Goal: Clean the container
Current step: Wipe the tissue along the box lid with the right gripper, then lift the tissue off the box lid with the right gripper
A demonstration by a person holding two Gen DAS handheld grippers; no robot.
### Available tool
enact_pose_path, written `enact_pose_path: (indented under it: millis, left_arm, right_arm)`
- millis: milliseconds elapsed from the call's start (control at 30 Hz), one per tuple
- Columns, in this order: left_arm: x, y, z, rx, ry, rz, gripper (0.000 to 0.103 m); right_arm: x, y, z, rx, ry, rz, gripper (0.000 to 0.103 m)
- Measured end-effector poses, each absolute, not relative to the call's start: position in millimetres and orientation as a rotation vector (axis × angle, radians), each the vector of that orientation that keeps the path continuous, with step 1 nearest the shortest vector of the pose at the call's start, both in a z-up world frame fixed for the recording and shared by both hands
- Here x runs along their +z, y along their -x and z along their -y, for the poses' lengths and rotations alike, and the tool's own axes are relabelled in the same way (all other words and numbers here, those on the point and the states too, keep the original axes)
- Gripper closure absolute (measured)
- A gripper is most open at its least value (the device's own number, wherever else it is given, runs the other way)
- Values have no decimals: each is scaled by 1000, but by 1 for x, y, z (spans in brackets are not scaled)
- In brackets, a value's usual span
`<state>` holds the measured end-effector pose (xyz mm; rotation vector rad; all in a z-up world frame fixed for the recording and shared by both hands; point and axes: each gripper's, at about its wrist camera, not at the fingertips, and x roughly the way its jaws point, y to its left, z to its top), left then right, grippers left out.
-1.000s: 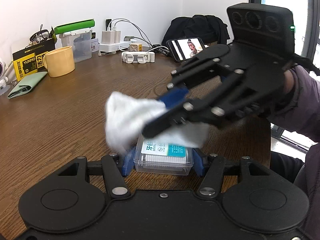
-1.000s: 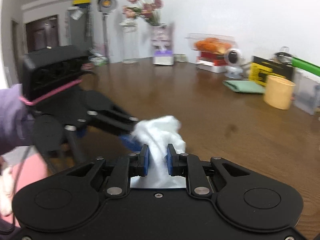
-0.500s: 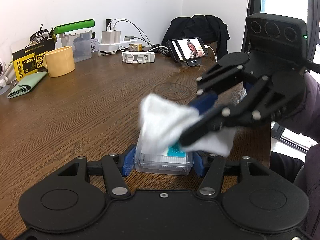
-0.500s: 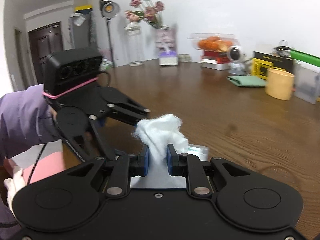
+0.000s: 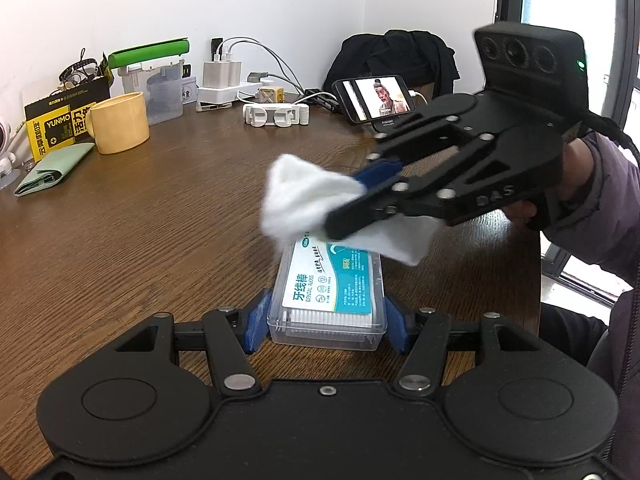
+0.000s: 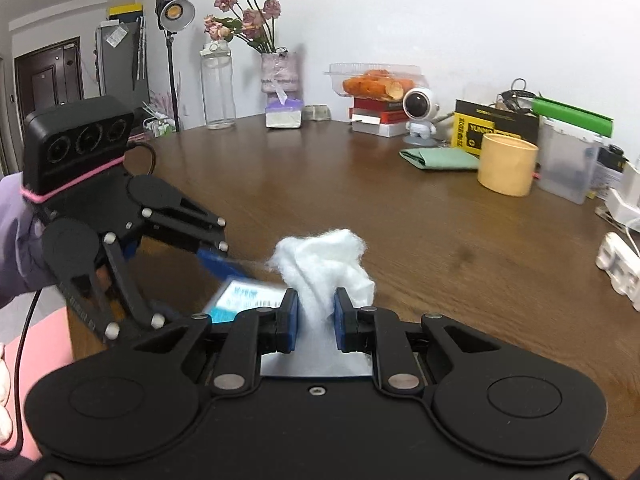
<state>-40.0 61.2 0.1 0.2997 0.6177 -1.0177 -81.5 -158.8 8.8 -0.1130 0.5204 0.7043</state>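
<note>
I have the container (image 5: 328, 300), a clear plastic box of dental floss picks with a teal-and-white label on its lid, clamped across its width between the blue pads of my left tongs (image 5: 327, 320). It sits low over the wooden worktop (image 5: 140, 232), near the edge closest to me; I cannot tell whether its base touches the wood. My right tongs (image 6: 314, 316) are closed on a crumpled white wipe (image 6: 324, 264), with most of the wad bunched out in front of the pads.

In the left wrist view the wipe hangs over the far end of the lid, and its lower flap seems to touch or just clear the label there; the near part of the lid is bare. I judge that I am in the wiping step itself, working the top surface, with the near half and the sides not yet covered in this pass.

The next move calls for drawing the wipe along the lid toward the left tongs with light downward pressure, while the left grip holds firm so the box does not twist or slide out. The box is smooth and light, so too much push could tip it in the pads. The yellow mug (image 5: 120, 122) and the phone (image 5: 378, 98) stand well apart from the work.
</note>
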Motion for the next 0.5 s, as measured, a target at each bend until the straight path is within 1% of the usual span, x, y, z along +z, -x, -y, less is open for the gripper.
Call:
enact_pose_path:
  millis: [233, 500]
  left_arm:
    - [0, 40, -61, -1019, -301, -617, 46]
    - [0, 41, -61, -1020, -304, -616, 46]
  right_arm:
    - [12, 100, 150, 826, 85, -523, 83]
    - [14, 83, 112, 911, 87, -506, 83]
